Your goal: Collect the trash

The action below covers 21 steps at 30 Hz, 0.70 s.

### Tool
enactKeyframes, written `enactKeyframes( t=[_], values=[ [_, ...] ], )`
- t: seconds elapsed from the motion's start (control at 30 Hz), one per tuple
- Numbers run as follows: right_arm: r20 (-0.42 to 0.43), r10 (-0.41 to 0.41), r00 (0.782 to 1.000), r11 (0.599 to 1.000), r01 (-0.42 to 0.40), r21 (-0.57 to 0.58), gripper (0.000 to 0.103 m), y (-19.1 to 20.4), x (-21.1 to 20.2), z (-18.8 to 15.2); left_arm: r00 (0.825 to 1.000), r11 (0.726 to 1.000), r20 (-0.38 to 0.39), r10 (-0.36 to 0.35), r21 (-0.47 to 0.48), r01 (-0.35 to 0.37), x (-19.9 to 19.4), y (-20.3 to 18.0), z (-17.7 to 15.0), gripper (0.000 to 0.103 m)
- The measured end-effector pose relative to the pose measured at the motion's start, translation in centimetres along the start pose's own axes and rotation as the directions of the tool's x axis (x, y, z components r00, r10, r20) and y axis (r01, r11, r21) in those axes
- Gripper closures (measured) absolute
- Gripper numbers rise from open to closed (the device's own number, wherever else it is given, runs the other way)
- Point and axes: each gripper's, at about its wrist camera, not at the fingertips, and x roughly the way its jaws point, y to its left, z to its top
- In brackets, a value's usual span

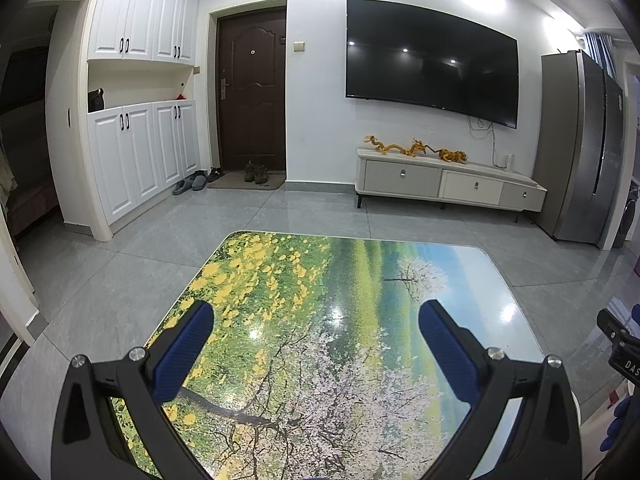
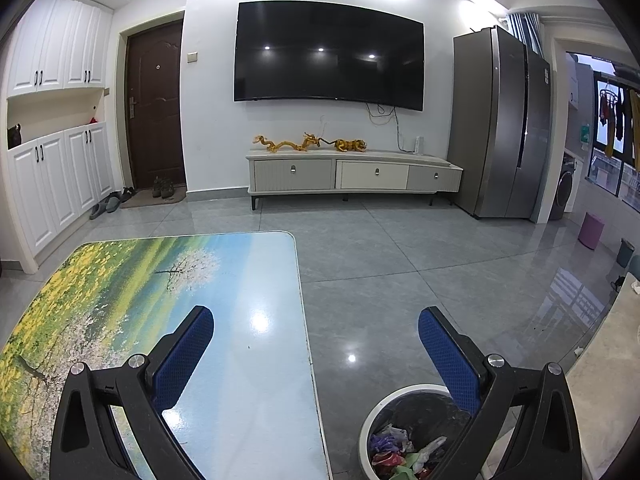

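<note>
A low table (image 1: 320, 320) with a printed landscape top lies under my left gripper (image 1: 316, 320), which is open and empty above it. The table also shows in the right wrist view (image 2: 224, 288). My right gripper (image 2: 316, 324) is open and empty, over the table's right edge and the floor. A white-rimmed trash bin (image 2: 400, 394) with a black liner stands on the floor right of the table, below my right finger. It holds crumpled wrappers and plastic (image 2: 396, 452). Part of the other gripper (image 1: 620, 344) shows at the right edge of the left wrist view.
A TV cabinet (image 2: 352, 176) with golden figurines stands under a wall TV (image 2: 328, 52). A grey fridge (image 2: 500, 124) stands at the right, white cupboards (image 1: 140, 152) and a brown door (image 1: 252, 88) with shoes at the left. A pink stool (image 2: 592, 230) stands far right.
</note>
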Motion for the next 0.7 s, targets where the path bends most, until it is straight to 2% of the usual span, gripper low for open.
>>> enactKeyframes(
  t=[0.7],
  values=[
    [0.007, -0.012, 1.000, 1.000, 0.012, -0.008, 0.000, -0.20, -0.38, 0.42, 0.999, 0.998, -0.013, 0.035, -0.052, -0.035, 0.65, 1.07, -0.09, 0.000]
  ],
)
